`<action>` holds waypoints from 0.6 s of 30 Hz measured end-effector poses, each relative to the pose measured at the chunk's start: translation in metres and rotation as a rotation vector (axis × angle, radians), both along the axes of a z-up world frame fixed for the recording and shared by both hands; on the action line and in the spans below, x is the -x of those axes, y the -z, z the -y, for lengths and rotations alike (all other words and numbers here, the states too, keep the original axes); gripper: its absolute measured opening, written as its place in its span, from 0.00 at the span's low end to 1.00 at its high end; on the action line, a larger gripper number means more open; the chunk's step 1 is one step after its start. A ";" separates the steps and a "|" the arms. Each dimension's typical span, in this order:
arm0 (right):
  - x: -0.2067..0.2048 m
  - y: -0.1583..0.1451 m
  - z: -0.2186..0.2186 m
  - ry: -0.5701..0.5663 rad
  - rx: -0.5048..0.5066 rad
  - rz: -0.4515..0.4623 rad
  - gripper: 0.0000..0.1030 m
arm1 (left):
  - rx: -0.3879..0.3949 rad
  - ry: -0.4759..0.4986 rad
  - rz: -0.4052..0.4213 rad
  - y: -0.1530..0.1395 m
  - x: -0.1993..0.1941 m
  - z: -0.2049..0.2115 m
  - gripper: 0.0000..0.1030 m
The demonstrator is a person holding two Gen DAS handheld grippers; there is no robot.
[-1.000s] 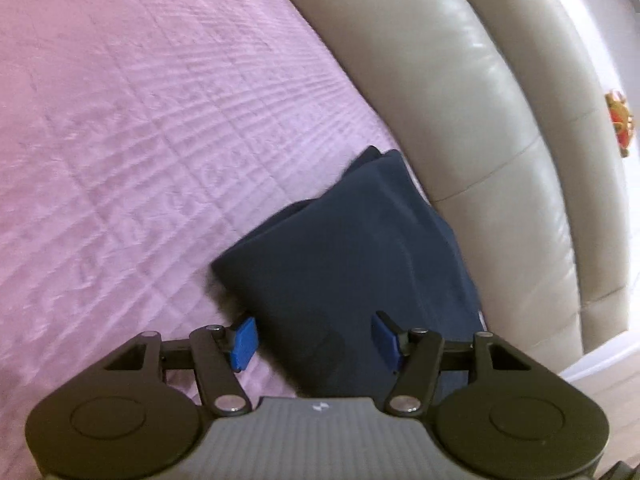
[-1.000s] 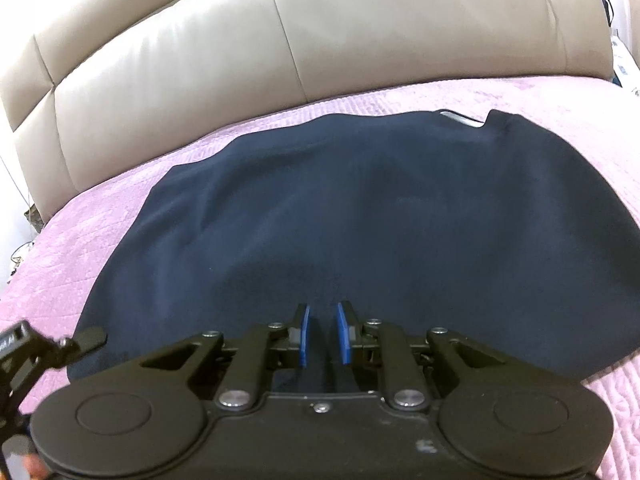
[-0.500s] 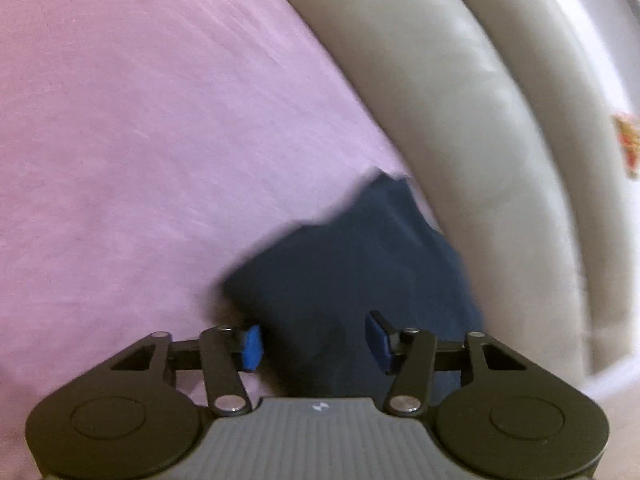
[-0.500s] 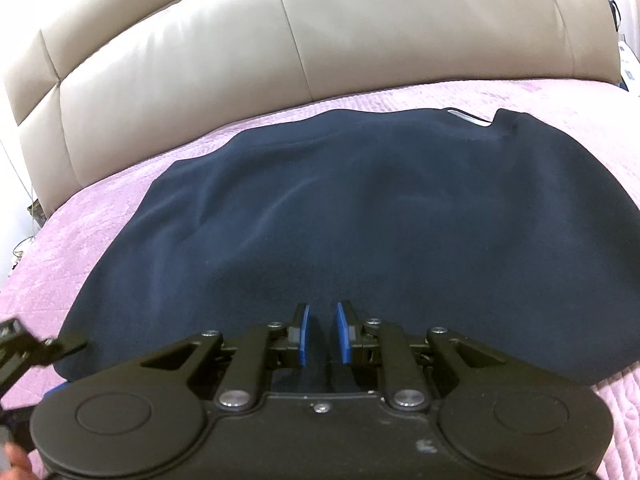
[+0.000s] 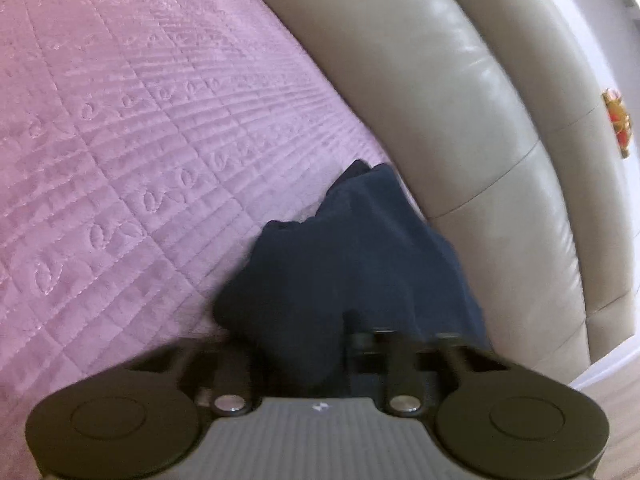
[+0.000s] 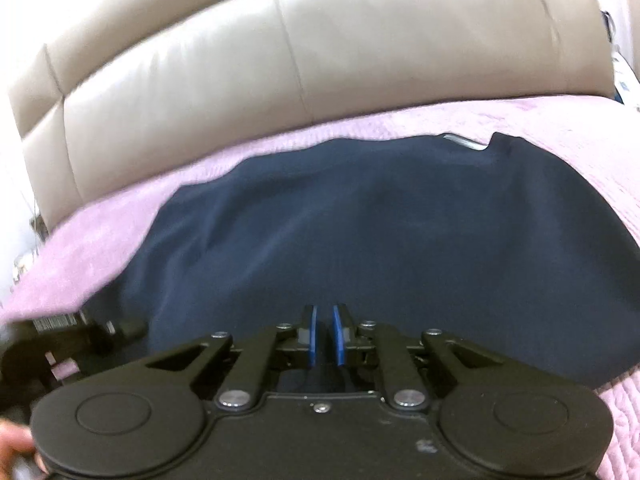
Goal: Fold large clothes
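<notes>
From the left wrist camera, the navy garment (image 5: 352, 264) is bunched up against the foot of the beige leather headboard (image 5: 472, 128), lying on the pink quilted bedspread (image 5: 120, 140) that spreads away from the headboard. The left gripper (image 5: 320, 344) is pushed right into the near end of the cloth: a fold of navy fabric rises between its two black finger arms and covers the pads, and the picture is blurred there. The arms stand fairly close together with fabric between them, so the jaws look drawn in on the garment, though the pads themselves are hidden. Beyond the headboard, a small red and yellow ornament (image 5: 618, 120) shows against the pale wall.

From the right wrist camera, the same garment (image 6: 380, 240) lies spread wide and flat on the bedspread (image 6: 540, 120), its far edge running just short of the headboard (image 6: 280, 60), with a pale collar strip (image 6: 466, 142) showing on that far edge. The right gripper (image 6: 324, 334) sits at the near hem, its blue pads (image 6: 313, 332) nearly together with only a narrow slit between them; whether cloth is pinched in that slit I cannot tell. Far from the headboard, at the garment's near corner, the left gripper (image 6: 80, 336) appears as a blurred black shape.
</notes>
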State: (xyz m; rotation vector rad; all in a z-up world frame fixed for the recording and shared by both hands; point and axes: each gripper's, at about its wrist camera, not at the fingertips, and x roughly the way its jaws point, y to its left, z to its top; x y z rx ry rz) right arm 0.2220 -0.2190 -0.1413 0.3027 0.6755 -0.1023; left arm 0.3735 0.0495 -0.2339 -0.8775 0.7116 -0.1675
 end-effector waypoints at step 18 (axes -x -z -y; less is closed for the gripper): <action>0.047 -0.074 0.217 0.212 -0.312 0.129 0.12 | -0.282 0.597 0.612 -0.158 0.043 0.218 0.11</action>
